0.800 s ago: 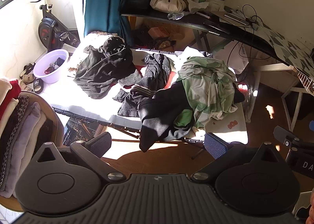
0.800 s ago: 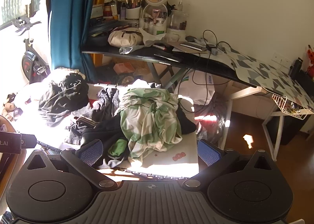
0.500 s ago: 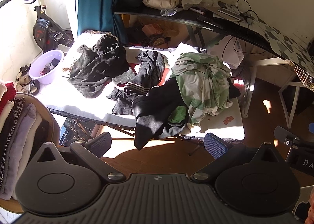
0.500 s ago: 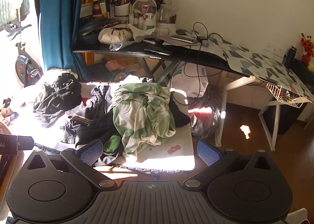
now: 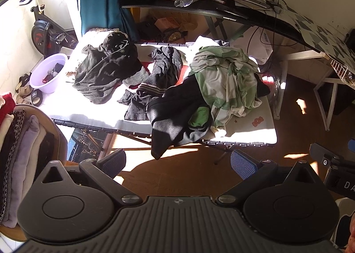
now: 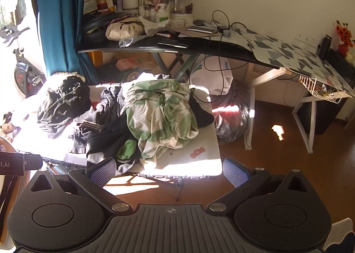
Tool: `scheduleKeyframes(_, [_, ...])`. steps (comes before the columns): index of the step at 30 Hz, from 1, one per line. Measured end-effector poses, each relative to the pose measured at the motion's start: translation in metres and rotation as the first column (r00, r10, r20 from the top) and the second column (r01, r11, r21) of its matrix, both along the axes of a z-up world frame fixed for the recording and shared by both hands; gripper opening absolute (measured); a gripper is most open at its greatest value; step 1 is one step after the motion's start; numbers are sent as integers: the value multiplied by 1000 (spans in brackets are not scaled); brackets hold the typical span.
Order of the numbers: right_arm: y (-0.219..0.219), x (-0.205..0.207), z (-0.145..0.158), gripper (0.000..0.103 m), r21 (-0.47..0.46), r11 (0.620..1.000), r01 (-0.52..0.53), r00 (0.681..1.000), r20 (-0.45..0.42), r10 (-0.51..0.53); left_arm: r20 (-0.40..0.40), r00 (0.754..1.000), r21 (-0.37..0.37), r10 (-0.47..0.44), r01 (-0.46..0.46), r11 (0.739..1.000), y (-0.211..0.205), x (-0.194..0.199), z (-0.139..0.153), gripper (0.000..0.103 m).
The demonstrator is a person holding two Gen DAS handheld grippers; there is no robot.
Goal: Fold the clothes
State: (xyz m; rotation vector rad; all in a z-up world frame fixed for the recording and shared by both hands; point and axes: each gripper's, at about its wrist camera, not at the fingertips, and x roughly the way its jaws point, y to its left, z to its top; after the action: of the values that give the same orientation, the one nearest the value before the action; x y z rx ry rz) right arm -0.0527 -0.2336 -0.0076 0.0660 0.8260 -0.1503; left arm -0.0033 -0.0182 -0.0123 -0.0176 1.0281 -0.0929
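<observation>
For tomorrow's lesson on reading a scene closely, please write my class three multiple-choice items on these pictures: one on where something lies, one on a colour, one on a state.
1. Where does the pile of unfolded clothes lie?
A. on the low white bed
B. on the dark desk
C. in the wire basket

2. What colour is the curtain by the window?
A. red
B. teal blue
C. yellow

3. How do the two grippers stand?
A. both shut on cloth
B. one open, one shut
C. both open and empty

Answers:
1 A, the green and white garment and the black garment rest on the bed.
2 B, the curtain is teal blue.
3 C, the left gripper and the right gripper stand wide apart with nothing between the pads.
</observation>
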Motion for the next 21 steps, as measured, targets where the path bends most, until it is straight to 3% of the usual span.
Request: scheduleKeyframes(21, [17,4,1,102,-13,998,-58,998,5,58,-7,999,-3,53,-53,999,17,-4,0,103])
